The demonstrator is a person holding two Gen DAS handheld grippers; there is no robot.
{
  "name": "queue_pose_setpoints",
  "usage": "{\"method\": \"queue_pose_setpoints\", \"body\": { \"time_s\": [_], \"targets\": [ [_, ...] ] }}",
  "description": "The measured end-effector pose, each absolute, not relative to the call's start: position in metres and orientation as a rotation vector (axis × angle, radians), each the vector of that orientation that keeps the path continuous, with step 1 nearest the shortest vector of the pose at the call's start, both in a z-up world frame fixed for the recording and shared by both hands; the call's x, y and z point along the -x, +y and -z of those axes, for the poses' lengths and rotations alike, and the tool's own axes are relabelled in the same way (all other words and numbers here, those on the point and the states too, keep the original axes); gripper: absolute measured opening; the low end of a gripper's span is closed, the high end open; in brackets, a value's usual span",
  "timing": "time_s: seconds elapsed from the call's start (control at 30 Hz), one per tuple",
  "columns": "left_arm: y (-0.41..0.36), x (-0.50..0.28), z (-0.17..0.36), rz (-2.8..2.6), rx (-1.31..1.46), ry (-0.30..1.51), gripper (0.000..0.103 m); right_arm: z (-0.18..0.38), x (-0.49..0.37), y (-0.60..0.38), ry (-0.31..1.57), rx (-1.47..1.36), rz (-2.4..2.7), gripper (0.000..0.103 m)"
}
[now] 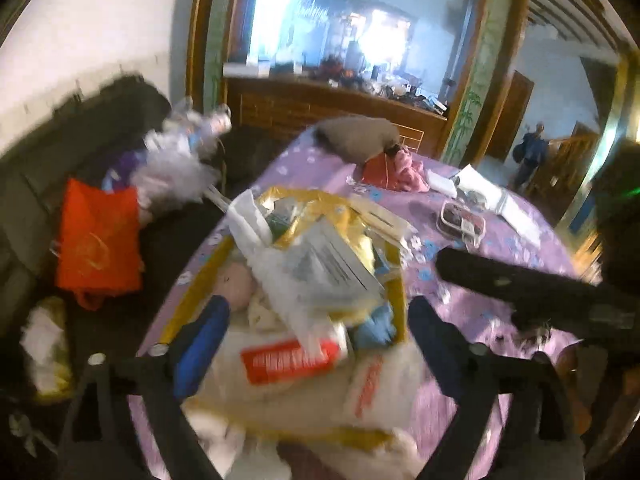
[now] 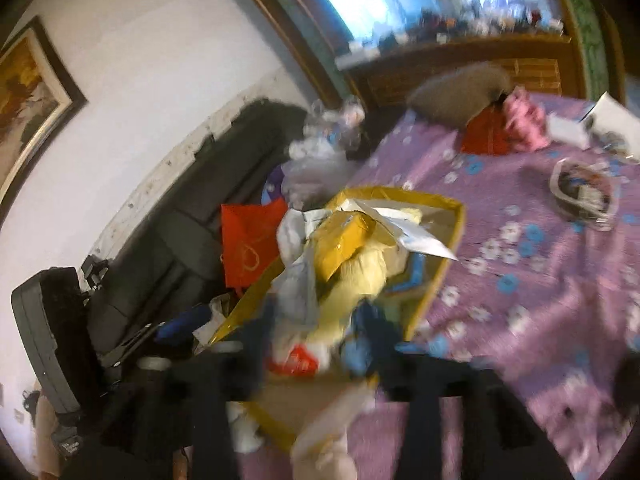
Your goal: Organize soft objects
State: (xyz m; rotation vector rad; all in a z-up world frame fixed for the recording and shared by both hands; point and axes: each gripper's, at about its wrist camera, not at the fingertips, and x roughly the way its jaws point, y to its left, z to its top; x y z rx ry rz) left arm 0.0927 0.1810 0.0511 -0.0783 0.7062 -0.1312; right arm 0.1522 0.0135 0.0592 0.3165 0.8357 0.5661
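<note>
Across the centre of the left wrist view sits a gold-rimmed box [image 1: 400, 280], heaped with soft packets, pale cloth and clear plastic bags, on a table under a purple flowered cloth [image 1: 500, 312]. Low in that frame the left gripper [image 1: 316, 320] has its blue-padded fingers [image 1: 204, 332] spread wide, one to each side of the heap, with nothing pinched between them; a white packet with a red label [image 1: 292, 356] lies under the gap. At the right edge the right gripper [image 1: 532, 292] shows as a dark bar over the cloth. From the right wrist view its jaws, blurred, stand apart at the bottom of the frame above the same box, gripping nothing. Far up the table lie a grey cushion [image 1: 356, 136] and pink cloth [image 1: 404, 170]. At the left, an orange bag [image 1: 98, 236] rests on a dark sofa [image 1: 48, 152].
</note>
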Motion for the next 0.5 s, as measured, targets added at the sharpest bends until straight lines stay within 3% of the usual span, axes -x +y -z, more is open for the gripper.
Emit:
{"method": "queue_pose_setpoints", "body": {
  "time_s": [0.03, 0.07, 0.5],
  "targets": [
    [0.174, -0.079, -0.054, 0.125, 0.055, 0.688, 0.097, -0.065, -0.131, 0.006, 0.805, -0.295, -0.54, 0.088],
    [0.167, -0.065, -0.054, 0.118, 0.034, 0.681, 0.099, -0.068, -0.117, 0.002, 0.786, -0.267, -0.518, 0.09],
    [0.133, 0.033, -0.062, -0.012, -0.045, 0.705, 0.099, -0.076, -0.004, -0.045, 0.753, -0.187, -0.403, 0.09]
  ]
}}
